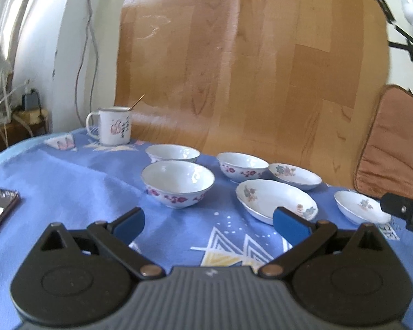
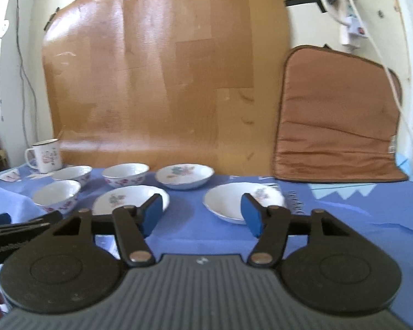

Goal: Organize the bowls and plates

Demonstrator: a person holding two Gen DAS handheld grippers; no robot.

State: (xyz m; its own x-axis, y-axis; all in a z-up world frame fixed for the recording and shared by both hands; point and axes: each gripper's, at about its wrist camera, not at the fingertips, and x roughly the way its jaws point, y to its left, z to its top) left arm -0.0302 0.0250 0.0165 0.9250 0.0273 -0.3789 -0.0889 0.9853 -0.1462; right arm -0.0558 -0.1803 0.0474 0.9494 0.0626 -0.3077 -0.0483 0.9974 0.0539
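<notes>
Three white bowls with pink flowers and three shallow flowered plates stand on a blue tablecloth [image 1: 68,181]. In the left wrist view the nearest bowl [image 1: 178,183] lies just beyond my left gripper [image 1: 210,221], whose blue pads are spread wide with nothing between them. Two more bowls [image 1: 173,153] [image 1: 242,165] sit farther back, and plates [image 1: 275,199] [image 1: 294,176] [image 1: 360,206] lie to the right. In the right wrist view my right gripper [image 2: 202,214] hovers above the cloth, jaws apart and empty, between a left plate [image 2: 129,199] and a right plate [image 2: 234,200].
An enamel mug [image 1: 114,125] with a stick in it stands at the table's back left. A phone [image 1: 0,206] lies at the left edge. A wood-pattern board [image 2: 165,82] and a brown cushion [image 2: 338,115] lean on the wall behind.
</notes>
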